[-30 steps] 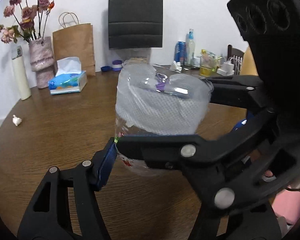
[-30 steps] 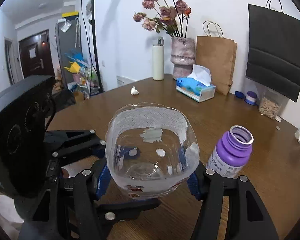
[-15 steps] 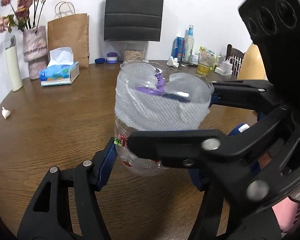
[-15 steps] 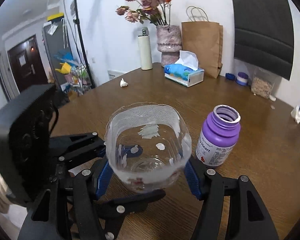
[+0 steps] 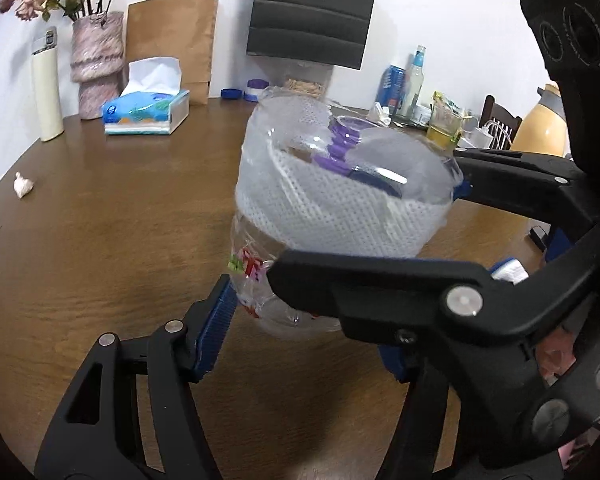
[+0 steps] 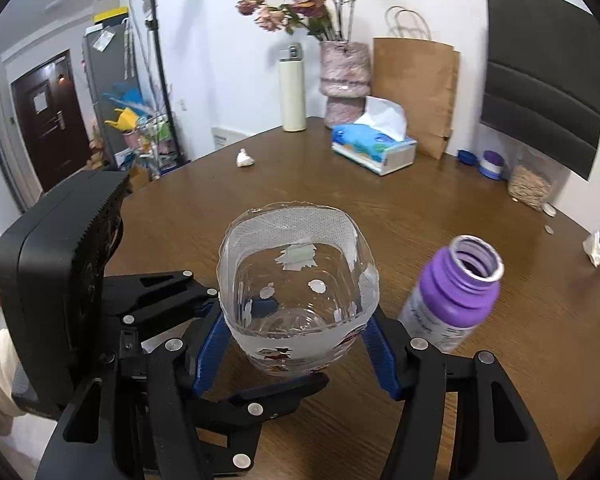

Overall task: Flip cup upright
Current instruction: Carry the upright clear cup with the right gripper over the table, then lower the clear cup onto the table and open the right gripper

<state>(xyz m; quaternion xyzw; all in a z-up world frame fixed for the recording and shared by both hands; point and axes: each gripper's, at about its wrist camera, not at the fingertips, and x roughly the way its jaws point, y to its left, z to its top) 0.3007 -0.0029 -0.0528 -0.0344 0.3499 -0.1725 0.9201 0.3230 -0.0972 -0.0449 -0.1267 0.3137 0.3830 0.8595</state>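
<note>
The cup (image 6: 298, 296) is a clear plastic tub with a white mesh band near its rim and stickers near its base. It stands mouth up, slightly tilted, low over the brown table (image 6: 380, 200). My right gripper (image 6: 296, 328) is shut on its lower sides with blue pads. My left gripper (image 5: 308, 332) also has its blue pads against the cup (image 5: 340, 216) from the other side. In the left wrist view the right gripper's black arm crosses in front of the cup.
An open purple bottle (image 6: 456, 296) stands just right of the cup. A tissue box (image 6: 374, 150), a vase with flowers (image 6: 342, 76), a white flask (image 6: 293, 88), paper bags and small jars line the far edge. A garlic bulb (image 6: 244, 158) lies at the left.
The cup, held by both grippers, has come lower toward the table and tilted slightly. Both cameras have shifted a little; the grips have not changed.
</note>
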